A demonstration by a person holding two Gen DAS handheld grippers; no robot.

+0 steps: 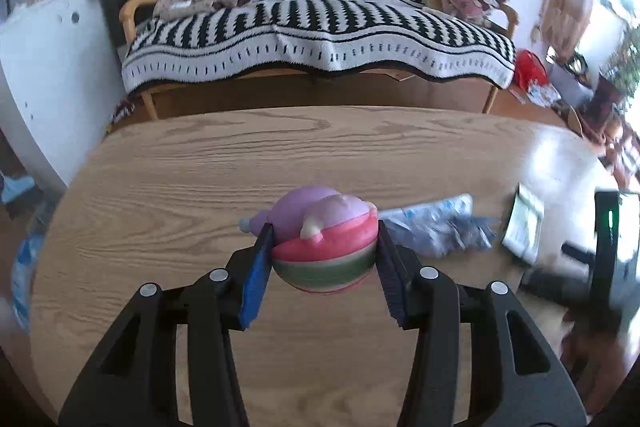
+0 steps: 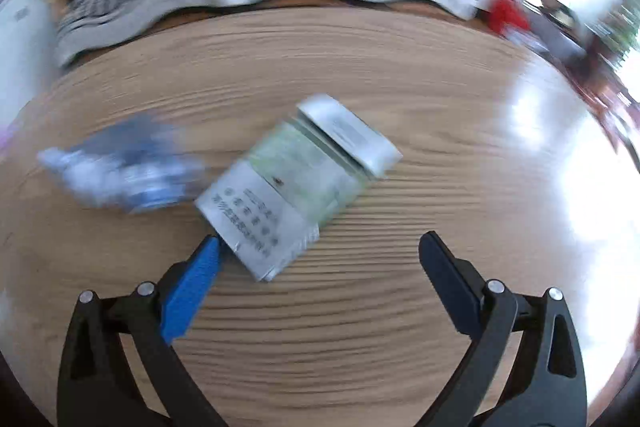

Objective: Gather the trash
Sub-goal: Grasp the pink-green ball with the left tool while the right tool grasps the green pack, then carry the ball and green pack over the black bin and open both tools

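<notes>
While the left gripper [image 1: 324, 259] has its fingers clamped on a squishy pink-and-green toy [image 1: 326, 247] above the table [image 1: 160, 187], the crumpled blue wrapper [image 2: 120, 167] lies left of the flat packet [image 2: 296, 183]. The right gripper [image 2: 320, 247], fingers wide apart, is nearest that packet, whose long axis slants up-right; its near corner touches the blue finger [image 2: 196, 283].

The counter [image 1: 168, 187] is matt grained wood, the striped sofa throw [image 1: 320, 39] fuzzy knit cloth, the crumpled wrapper [image 1: 436, 227] glossy plastic.
</notes>
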